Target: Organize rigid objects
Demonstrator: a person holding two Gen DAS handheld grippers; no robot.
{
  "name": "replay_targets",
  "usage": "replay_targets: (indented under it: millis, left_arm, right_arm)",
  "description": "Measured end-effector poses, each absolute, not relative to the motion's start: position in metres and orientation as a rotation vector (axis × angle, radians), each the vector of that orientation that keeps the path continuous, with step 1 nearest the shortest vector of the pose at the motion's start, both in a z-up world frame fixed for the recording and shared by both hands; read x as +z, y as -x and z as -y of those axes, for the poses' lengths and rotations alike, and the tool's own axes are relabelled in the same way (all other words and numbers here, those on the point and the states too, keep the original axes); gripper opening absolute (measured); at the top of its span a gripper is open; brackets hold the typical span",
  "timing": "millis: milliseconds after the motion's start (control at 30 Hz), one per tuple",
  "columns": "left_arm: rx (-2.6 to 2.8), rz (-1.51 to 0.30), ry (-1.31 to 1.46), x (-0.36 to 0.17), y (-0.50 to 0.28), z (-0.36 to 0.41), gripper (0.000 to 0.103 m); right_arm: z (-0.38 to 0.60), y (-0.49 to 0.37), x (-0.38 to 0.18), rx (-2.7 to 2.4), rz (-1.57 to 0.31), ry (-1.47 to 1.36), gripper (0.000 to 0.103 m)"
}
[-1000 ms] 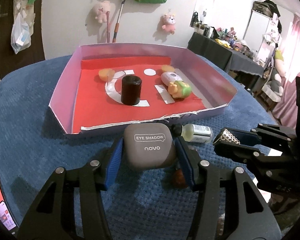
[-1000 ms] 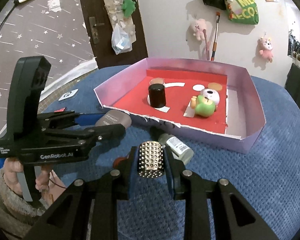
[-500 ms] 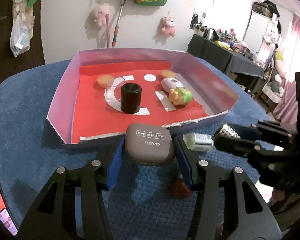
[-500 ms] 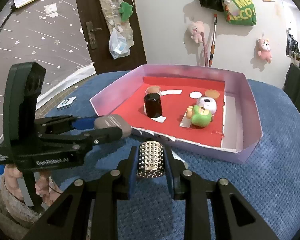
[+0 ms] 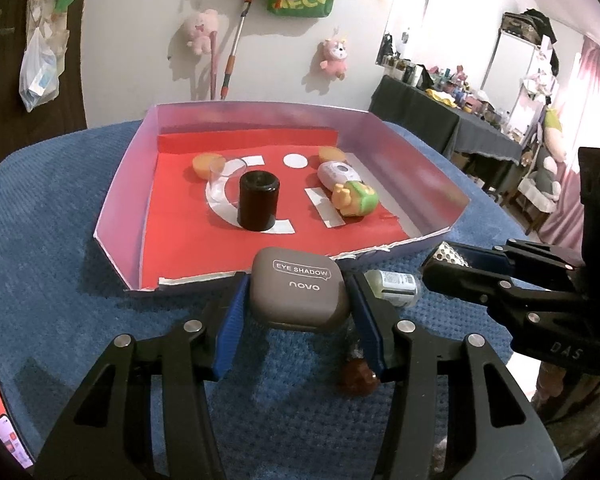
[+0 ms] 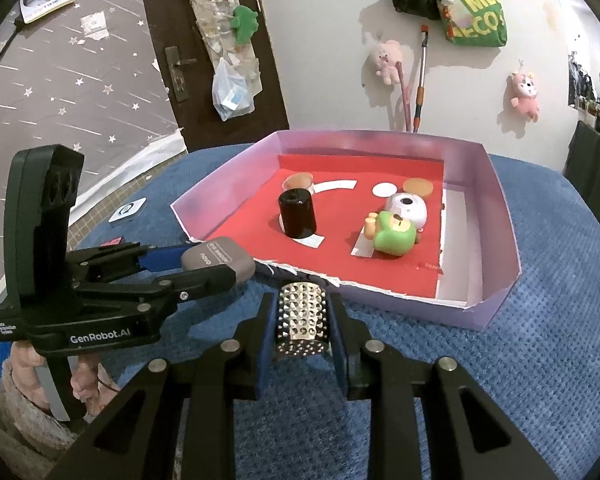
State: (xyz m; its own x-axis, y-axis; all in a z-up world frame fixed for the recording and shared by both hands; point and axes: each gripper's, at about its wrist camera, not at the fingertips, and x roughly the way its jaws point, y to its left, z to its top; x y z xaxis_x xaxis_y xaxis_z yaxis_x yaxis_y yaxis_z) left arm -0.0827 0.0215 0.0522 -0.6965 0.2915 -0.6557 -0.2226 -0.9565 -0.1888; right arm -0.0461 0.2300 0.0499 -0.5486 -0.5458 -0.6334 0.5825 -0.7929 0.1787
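The left hand-held gripper [image 5: 298,312] holds an eyeshadow case [image 5: 298,294] just before the tray's [image 5: 120,196] near edge; the right hand-held gripper [image 6: 302,322] clamps a perforated metal cylinder [image 6: 302,314] above the blue surface [image 6: 520,380].

A white wall [image 5: 140,40] has pink plush toys [image 5: 198,32] hanging at twelve o'clock. A dark door [image 6: 204,52] stands at eleven. Pink curtains [image 5: 596,92] hang at three.
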Motion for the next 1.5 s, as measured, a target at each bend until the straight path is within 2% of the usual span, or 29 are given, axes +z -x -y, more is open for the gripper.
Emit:
replay_targets:
  millis: [800,1500]
  left_arm:
    - [2.68,0.118,0.999,0.067,0.109,-0.021,0.048]
    - [2.586,0.181,1.188,0.023,0.161,-0.016,0.048]
  right_arm:
    - [-0.217,0.079,0.066,-2.304,-0.094,-0.906,0.027]
    - [-0.198,0.146,0.024,-2.218,-0.083,-1.141,0.027]
